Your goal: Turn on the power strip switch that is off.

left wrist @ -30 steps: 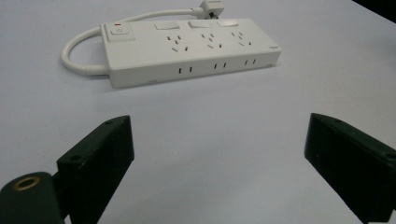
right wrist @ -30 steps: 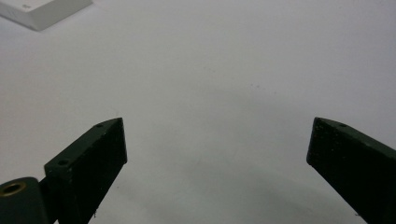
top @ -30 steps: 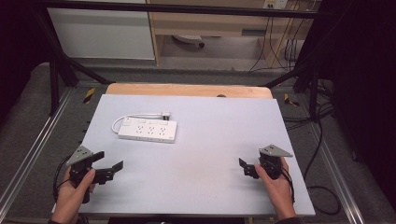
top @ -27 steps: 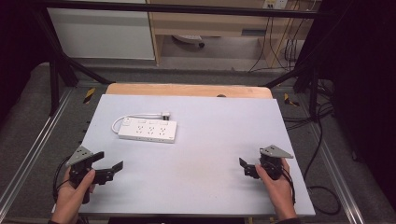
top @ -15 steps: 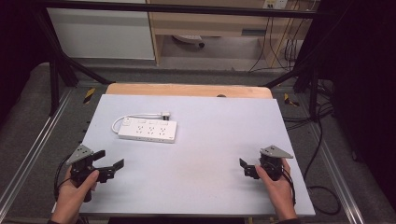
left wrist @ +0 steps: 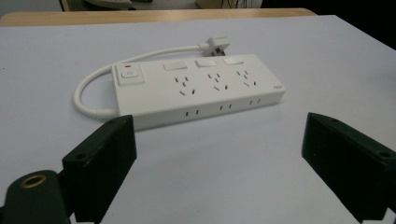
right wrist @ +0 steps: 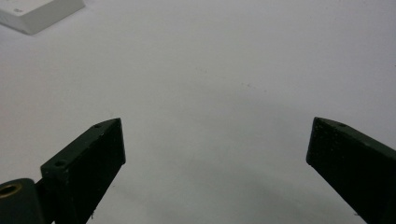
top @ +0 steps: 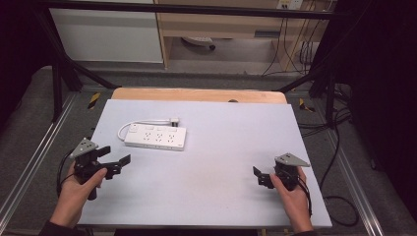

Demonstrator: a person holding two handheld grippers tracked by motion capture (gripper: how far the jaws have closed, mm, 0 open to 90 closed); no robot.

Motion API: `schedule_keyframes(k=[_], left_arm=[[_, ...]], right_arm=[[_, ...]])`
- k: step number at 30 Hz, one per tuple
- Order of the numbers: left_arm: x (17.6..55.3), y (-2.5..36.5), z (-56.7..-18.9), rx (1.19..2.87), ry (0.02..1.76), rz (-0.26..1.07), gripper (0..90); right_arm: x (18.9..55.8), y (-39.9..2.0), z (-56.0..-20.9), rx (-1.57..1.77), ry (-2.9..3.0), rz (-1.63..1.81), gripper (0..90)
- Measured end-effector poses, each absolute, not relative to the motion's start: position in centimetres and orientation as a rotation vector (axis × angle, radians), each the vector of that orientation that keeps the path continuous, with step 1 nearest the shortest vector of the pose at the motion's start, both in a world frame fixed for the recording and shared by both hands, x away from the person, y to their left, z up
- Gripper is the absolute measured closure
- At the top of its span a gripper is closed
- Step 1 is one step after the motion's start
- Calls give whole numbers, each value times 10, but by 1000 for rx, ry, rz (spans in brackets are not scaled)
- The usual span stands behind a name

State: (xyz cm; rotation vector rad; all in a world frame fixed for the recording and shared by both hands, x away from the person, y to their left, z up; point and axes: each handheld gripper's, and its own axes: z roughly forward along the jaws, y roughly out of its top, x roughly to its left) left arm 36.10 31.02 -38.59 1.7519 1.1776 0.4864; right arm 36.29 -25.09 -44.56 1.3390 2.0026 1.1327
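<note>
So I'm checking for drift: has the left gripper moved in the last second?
Yes: the left gripper edged forward toward the white plastic power strip.

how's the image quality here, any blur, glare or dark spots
High view: table evenly lit, surroundings fall to black, slightly soft. Left gripper view: power strip sharp with no glare, the near jaws of the left gripper softer. Right gripper view: dimmer, greyish, faint shadow under the right gripper.

Two black hand-held grippers: left hand-held gripper (top: pixel 114 162), right hand-held gripper (top: pixel 259 176), each with grey triangular top plate, black trailing cable, screw holes in jaws.
</note>
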Motion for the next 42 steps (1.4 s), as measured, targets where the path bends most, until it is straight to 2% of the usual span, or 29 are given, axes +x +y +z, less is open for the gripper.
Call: schedule_keyframes(k=[14, 33, 42], left_arm=[[395, 308, -366, 1700, 1203, 477, 106], [414, 285, -355, 1734, 1161, 460, 114], [426, 275, -356, 1749, 1171, 469, 72]], right_arm=[[360, -249, -442, 1336, 2003, 1155, 35], [360, -248, -444, 1345, 2012, 1147, 34], [360, -248, -444, 1339, 2014, 1147, 31]])
